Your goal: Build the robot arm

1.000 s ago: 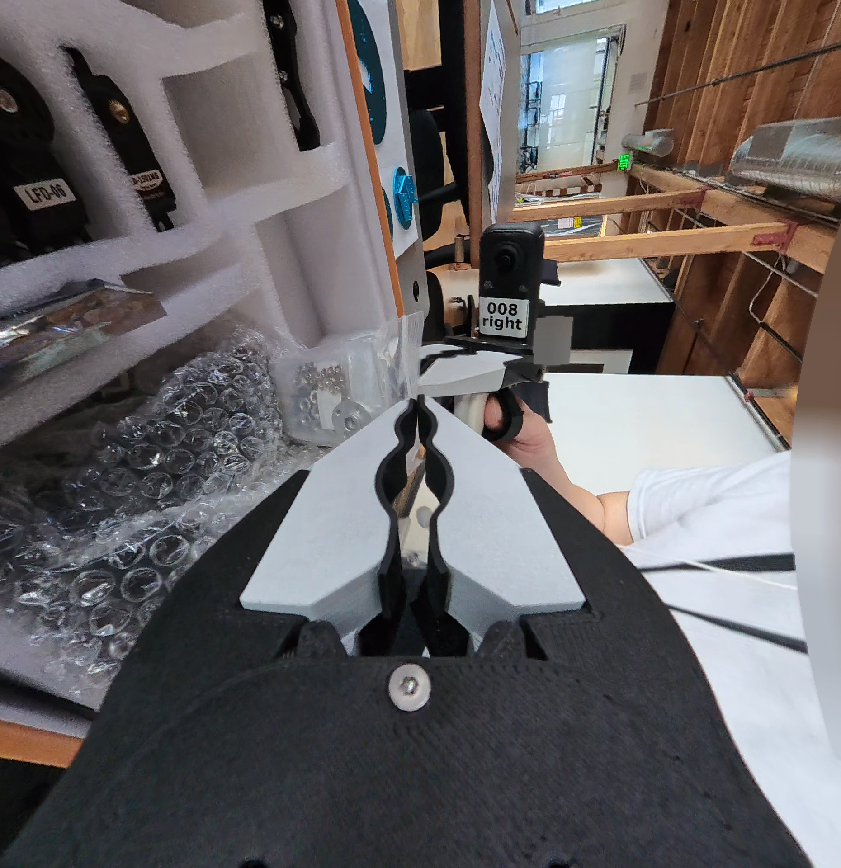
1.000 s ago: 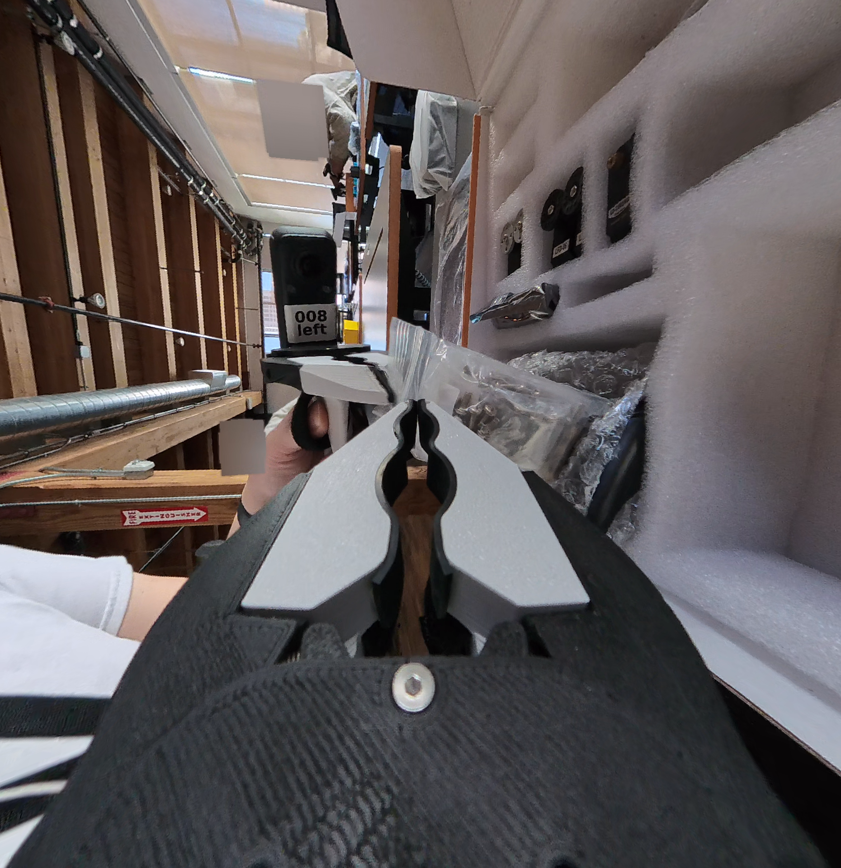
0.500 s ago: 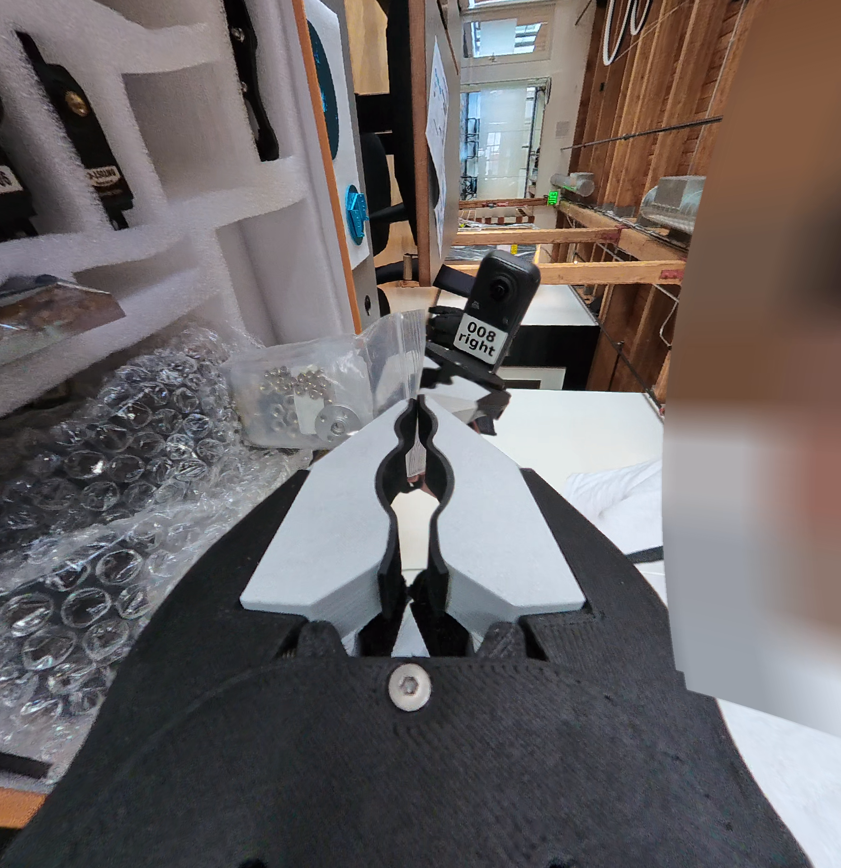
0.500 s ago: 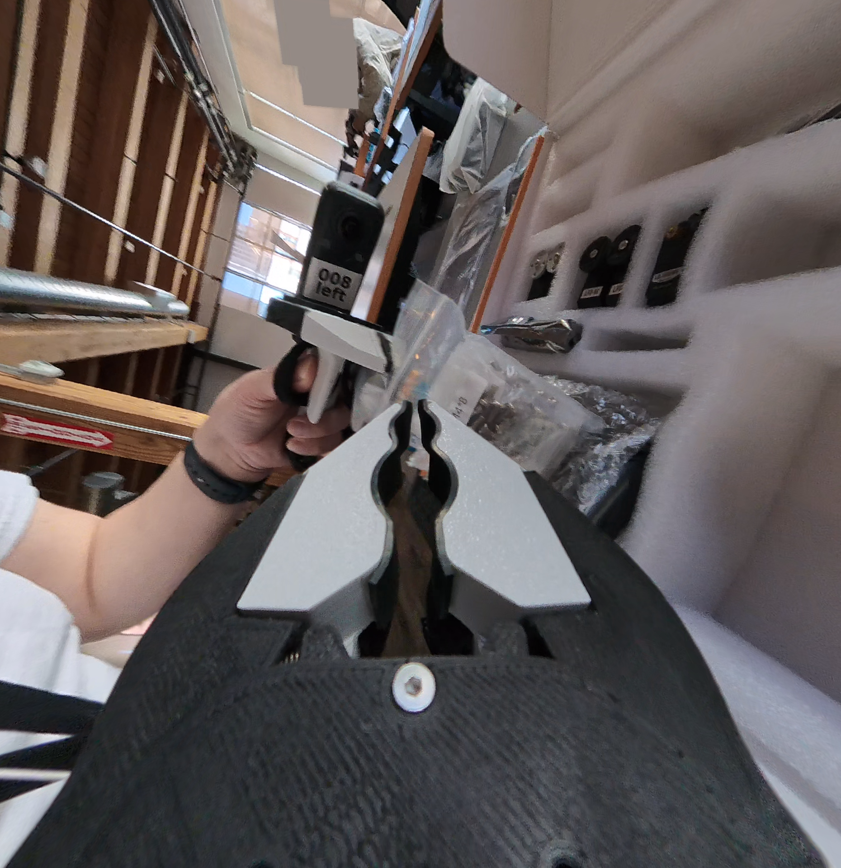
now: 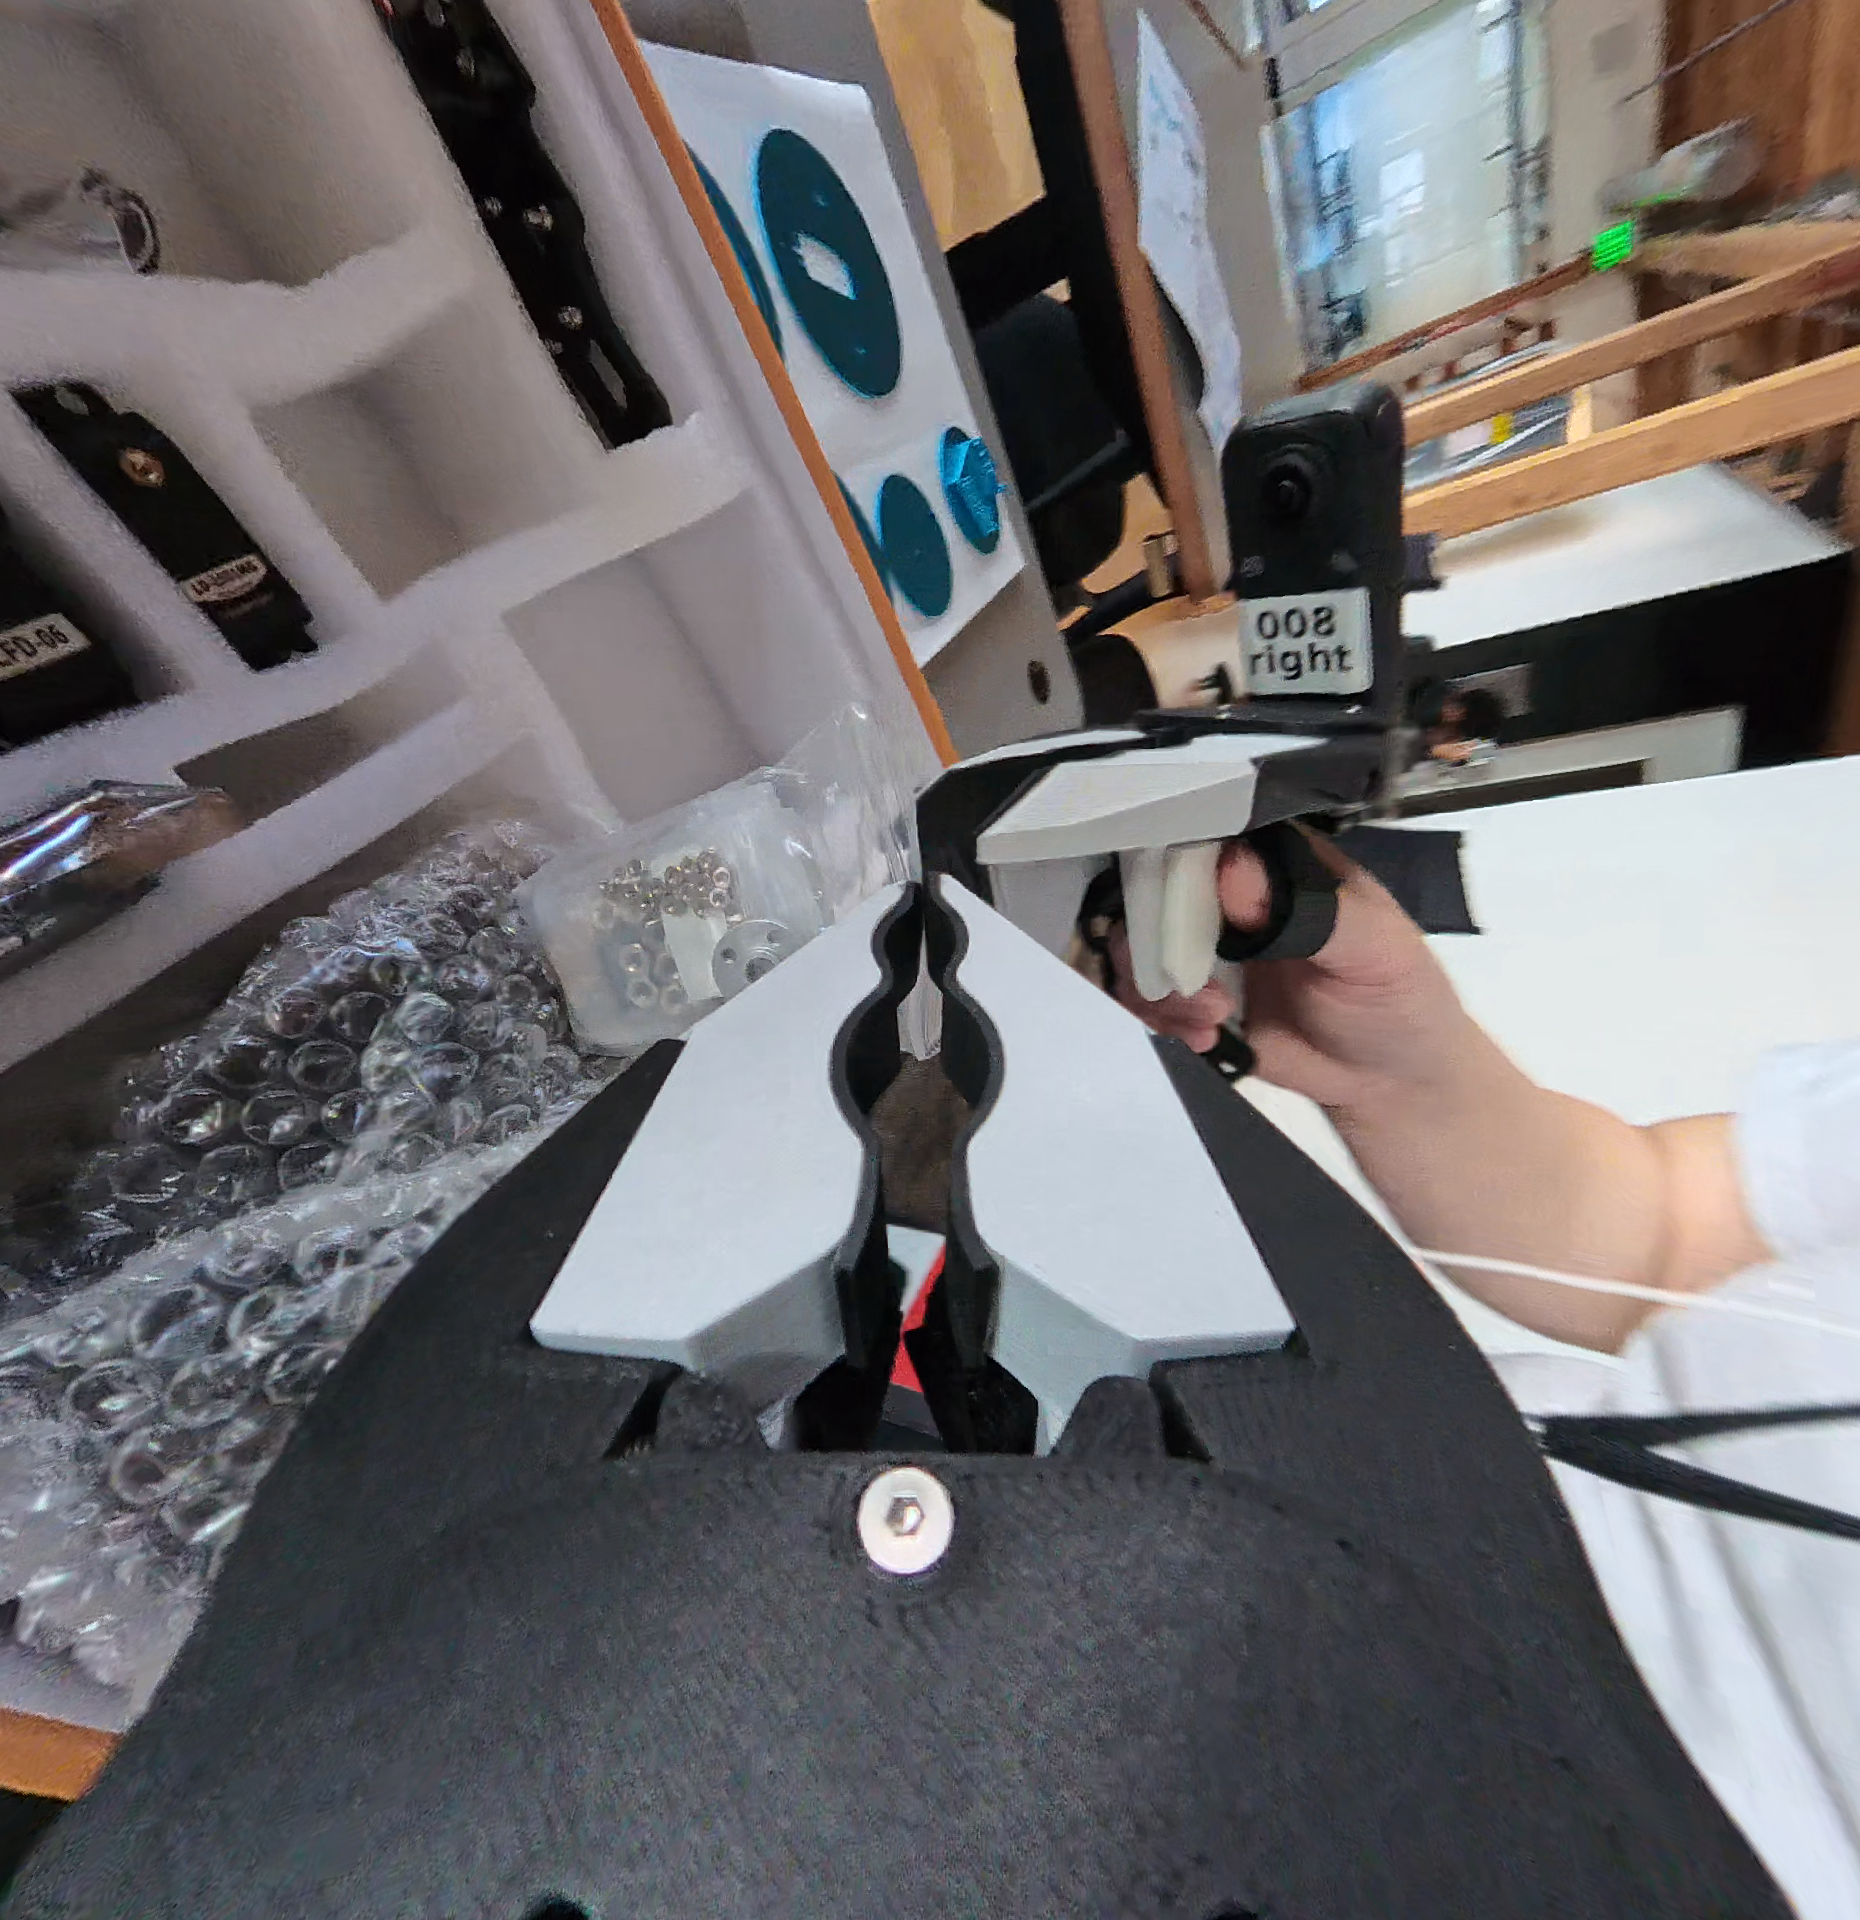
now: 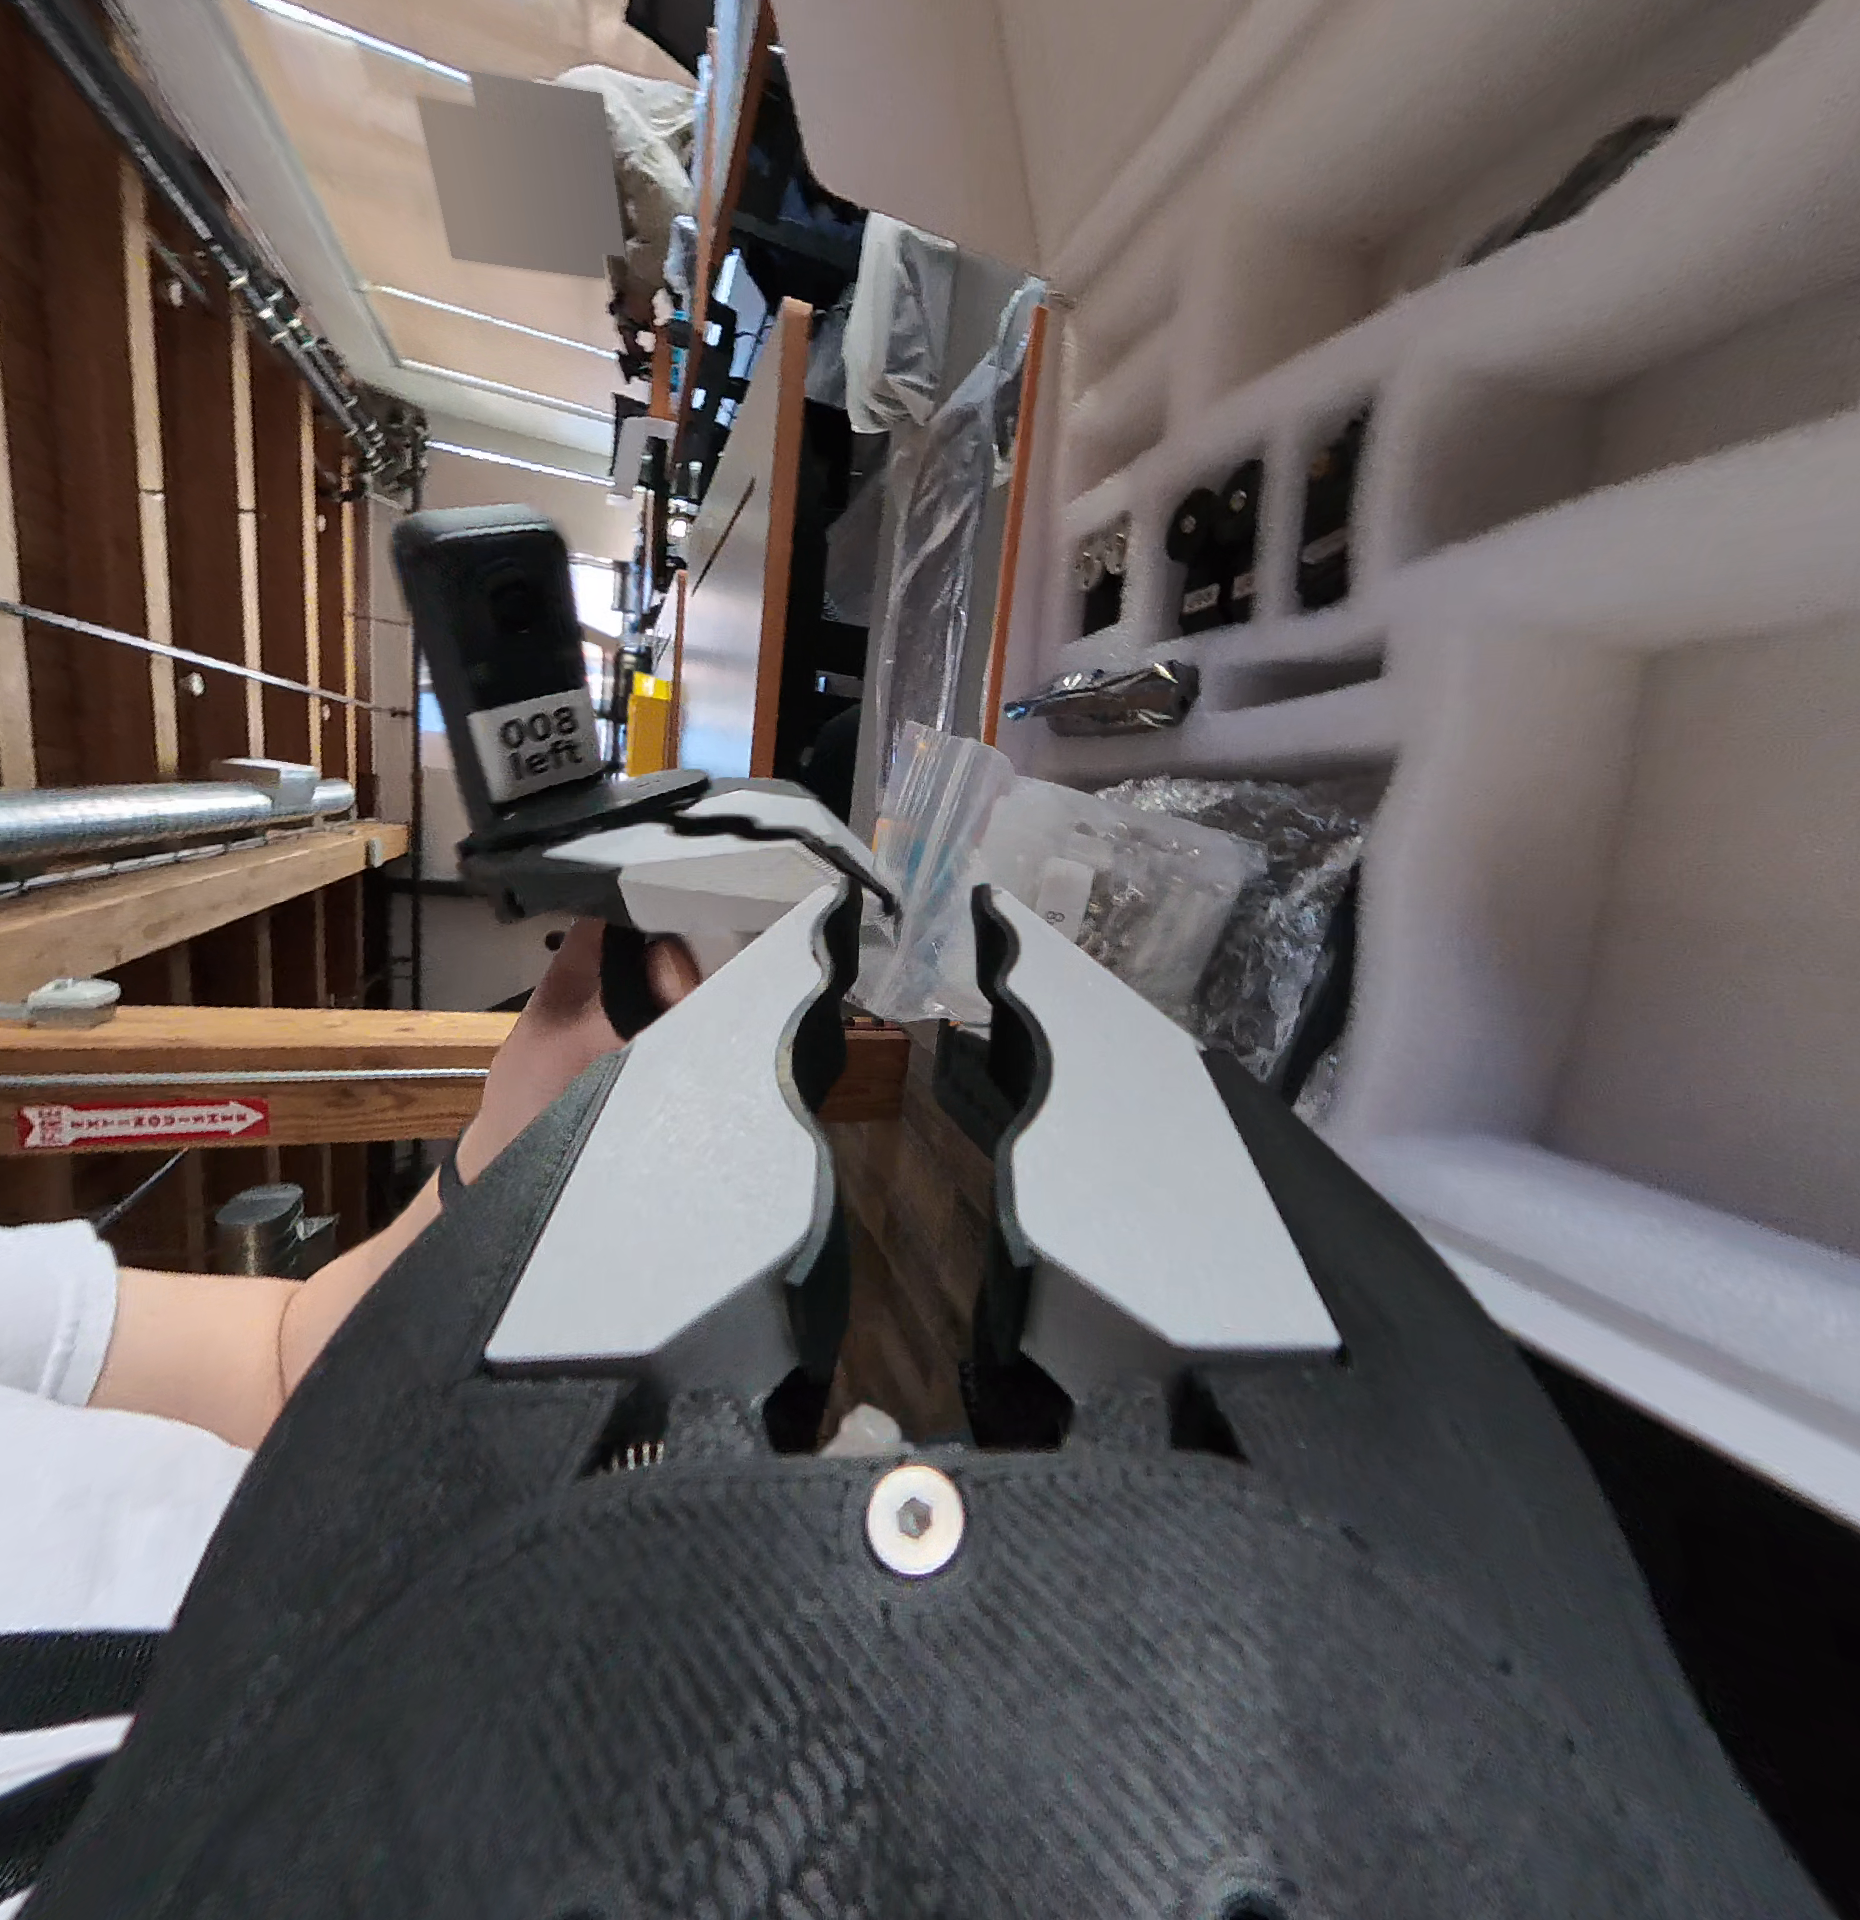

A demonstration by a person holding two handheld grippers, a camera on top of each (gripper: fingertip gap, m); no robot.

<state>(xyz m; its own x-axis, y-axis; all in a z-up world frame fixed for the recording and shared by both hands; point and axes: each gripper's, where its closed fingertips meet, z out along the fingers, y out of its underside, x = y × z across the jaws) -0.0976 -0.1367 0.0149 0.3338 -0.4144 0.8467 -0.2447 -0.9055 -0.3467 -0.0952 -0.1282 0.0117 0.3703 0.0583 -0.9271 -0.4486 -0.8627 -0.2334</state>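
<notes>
- We are pinching the top edge of a clear plastic zip bag of small silver nuts and fittings [image 5: 697, 914] with our left gripper [image 5: 926, 914]; its grey fingers are pressing together at the tips, with a thin sliver of the plastic showing between them.
- The bag is lying at centre frame in the left wrist view, resting on a heap of clear bubble wrap [image 5: 282, 1091] that is spreading toward the lower left.
- We are holding our right gripper [image 6: 915, 904] with its fingers spread apart, the free edge of the bag sitting just beyond and between the tips; we cannot tell whether either pad is touching it.
- A white foam insert with cut pockets [image 5: 593, 540] is rising just behind the bag, crowding both grippers.
- Black labelled parts [image 5: 178, 551] are sitting in its pockets at the left, and a crinkled silver foil packet [image 5: 74, 842] is lying below them.
- Blue metal discs [image 5: 827, 260] are showing at upper centre.
</notes>
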